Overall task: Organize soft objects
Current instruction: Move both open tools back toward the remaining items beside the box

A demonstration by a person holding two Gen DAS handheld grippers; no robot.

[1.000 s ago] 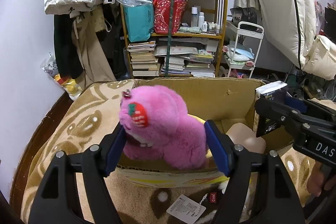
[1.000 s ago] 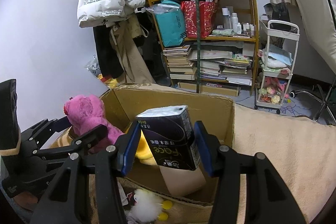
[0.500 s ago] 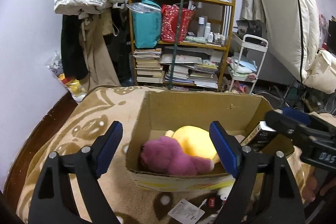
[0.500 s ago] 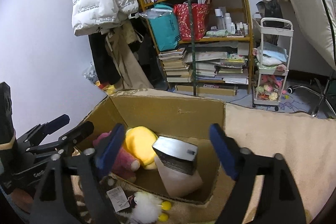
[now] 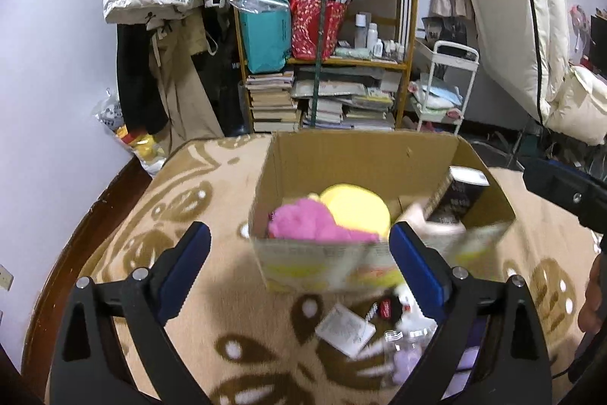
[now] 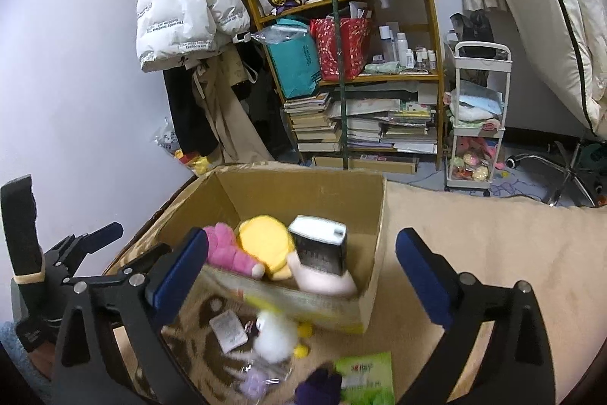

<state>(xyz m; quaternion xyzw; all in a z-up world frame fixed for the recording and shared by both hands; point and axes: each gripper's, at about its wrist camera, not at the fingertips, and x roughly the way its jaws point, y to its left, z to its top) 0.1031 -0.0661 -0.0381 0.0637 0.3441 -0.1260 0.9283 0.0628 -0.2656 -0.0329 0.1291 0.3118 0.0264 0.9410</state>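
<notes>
An open cardboard box (image 5: 364,154) (image 6: 303,188) stands on a patterned beige blanket. Inside lie a pink plush (image 5: 303,224) (image 6: 227,249), a yellow plush (image 5: 356,207) (image 6: 265,238) and a black tissue pack (image 5: 459,192) (image 6: 322,245) leaning on a pale pink cushion (image 6: 322,281). My left gripper (image 5: 299,260) is open and empty in front of the box. My right gripper (image 6: 301,264) is open and empty, near the box's front wall. A white plush with yellow feet (image 6: 277,333) lies in front of the box.
Loose items lie on the blanket near me: a paper tag (image 5: 345,329) (image 6: 227,331), a clear jar with purple contents (image 5: 406,355), a green packet (image 6: 366,376) and a dark purple thing (image 6: 318,386). A crowded bookshelf (image 5: 322,63) and a white trolley (image 6: 478,116) stand behind.
Both grippers let go: the pink plush and the tissue pack dropped into the box. Both grippers then opened wide and drew back toward me.
</notes>
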